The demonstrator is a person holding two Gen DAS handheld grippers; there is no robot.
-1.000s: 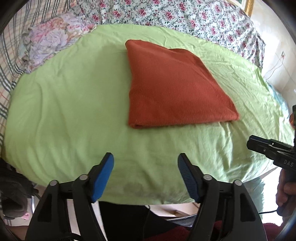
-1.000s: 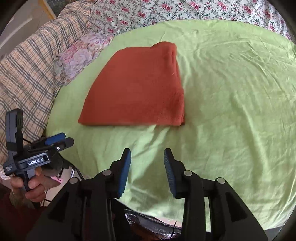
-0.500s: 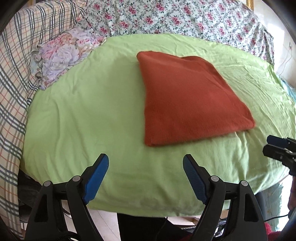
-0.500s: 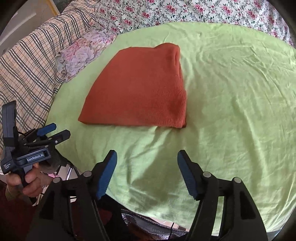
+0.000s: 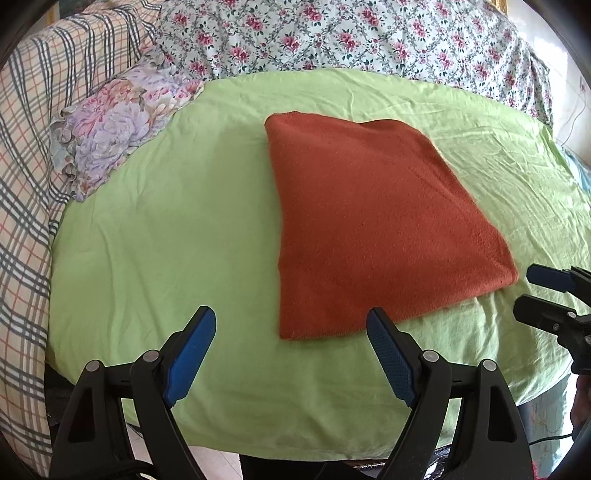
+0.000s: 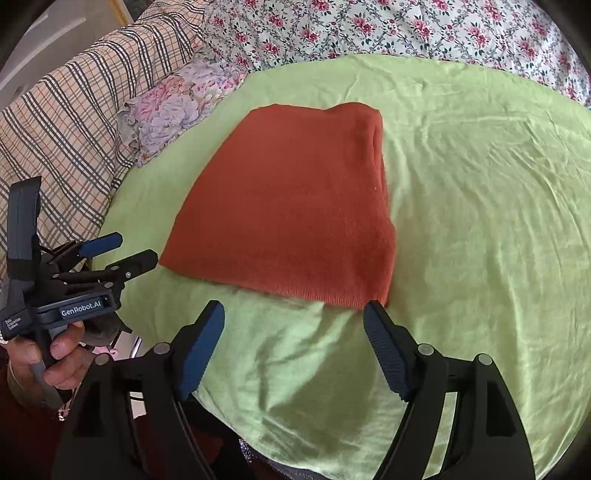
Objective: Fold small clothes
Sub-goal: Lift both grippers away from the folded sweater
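Both grippers' jaws, just widened, hang empty near the folded rust-orange knit garment (image 5: 373, 225); snagging its near edge could undo the fold.

A folded rust-orange garment (image 6: 291, 206) lay flat on the green sheet (image 6: 480, 221), its ribbed hem on the near side. The right gripper (image 6: 293, 317) hung over the sheet's near part, its jaws wide after just opening, nothing between them, the right blue pad (image 6: 384, 350) close to the garment's near right corner. At far left a hand (image 6: 40, 358) held the left gripper (image 6: 127, 251), jaws apart, tips just beside the garment's near left corner; plaid (image 6: 74, 122) and floral (image 6: 369, 29) bedding lay beyond.
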